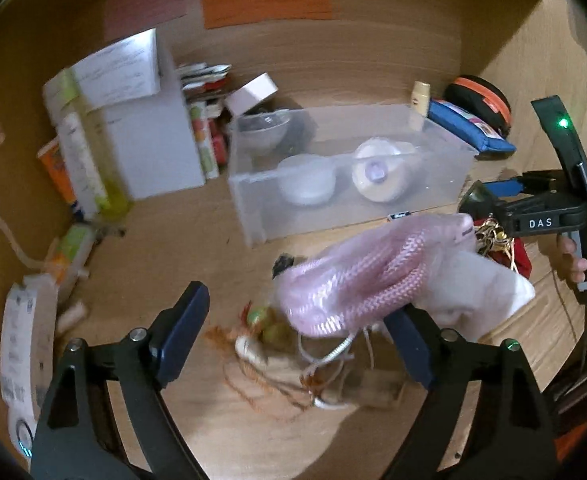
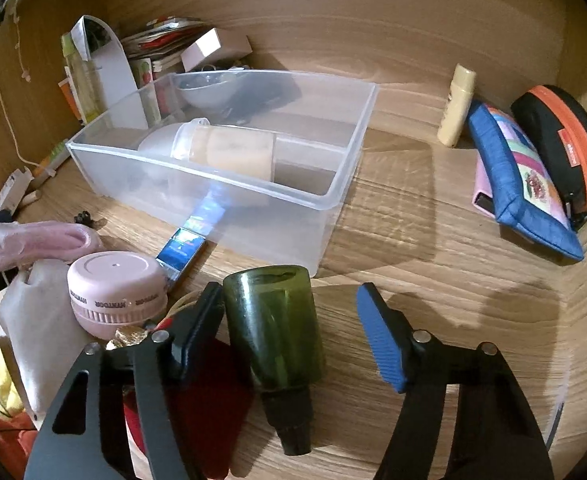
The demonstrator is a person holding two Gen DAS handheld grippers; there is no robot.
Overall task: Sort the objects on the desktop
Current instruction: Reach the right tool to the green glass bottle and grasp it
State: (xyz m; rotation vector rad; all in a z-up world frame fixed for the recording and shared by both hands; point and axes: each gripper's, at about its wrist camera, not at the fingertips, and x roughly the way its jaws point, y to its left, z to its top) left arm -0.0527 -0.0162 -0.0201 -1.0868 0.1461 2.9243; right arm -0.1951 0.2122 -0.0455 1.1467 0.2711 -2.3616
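Note:
A clear plastic bin [image 1: 249, 208] stands on the desk and holds a clear bowl [image 1: 262, 128] and two white jars [image 1: 307, 180]; it also shows in the right wrist view [image 2: 333, 196]. My left gripper [image 1: 297, 336] is open above a pile of cords and small trinkets [image 1: 285, 376], with a pink braided cable in a plastic bag [image 1: 357, 280] by its right finger. My right gripper [image 2: 289, 328] is open around a dark green bottle [image 2: 277, 332] lying on its side; its left finger touches the bottle. The right gripper also shows in the left wrist view [image 1: 493, 196].
A white box [image 1: 149, 148], tubes and books stand at the back left. A cream tube [image 2: 457, 106], a blue pouch [image 2: 521, 184] and a black-and-orange case [image 2: 565, 140] lie at the right. A pink round jar [image 2: 117, 292] and a white bag [image 2: 41, 328] sit left of the bottle.

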